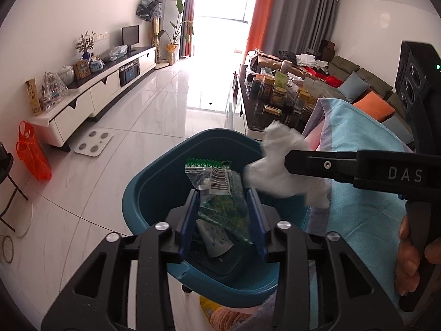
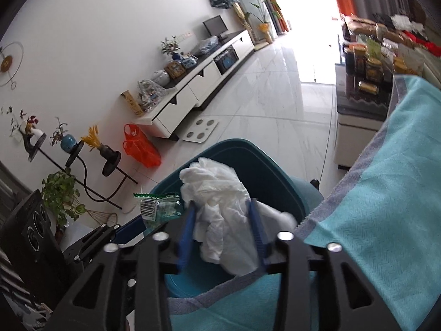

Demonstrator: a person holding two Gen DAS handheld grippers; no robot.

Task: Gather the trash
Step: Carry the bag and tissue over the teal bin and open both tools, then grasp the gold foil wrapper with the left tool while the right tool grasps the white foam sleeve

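Note:
A teal trash bin (image 1: 154, 193) stands on the floor beside a table covered with a light blue towel (image 1: 366, 193). My left gripper (image 1: 223, 193) is shut on a green and clear plastic wrapper (image 1: 220, 184) and holds it over the bin's opening. My right gripper (image 2: 220, 207) is shut on a crumpled white tissue (image 2: 217, 193), also over the bin (image 2: 264, 171). In the left wrist view the right gripper (image 1: 286, 162) comes in from the right with the tissue (image 1: 278, 165). The wrapper also shows in the right wrist view (image 2: 160, 207).
A white TV cabinet (image 1: 96, 93) runs along the left wall. An orange bag (image 1: 33, 154) and a white scale (image 1: 93, 143) lie on the tiled floor. A dark coffee table (image 1: 275, 102) crowded with jars stands beyond the bin. A plant stand (image 2: 82, 162) is at the left.

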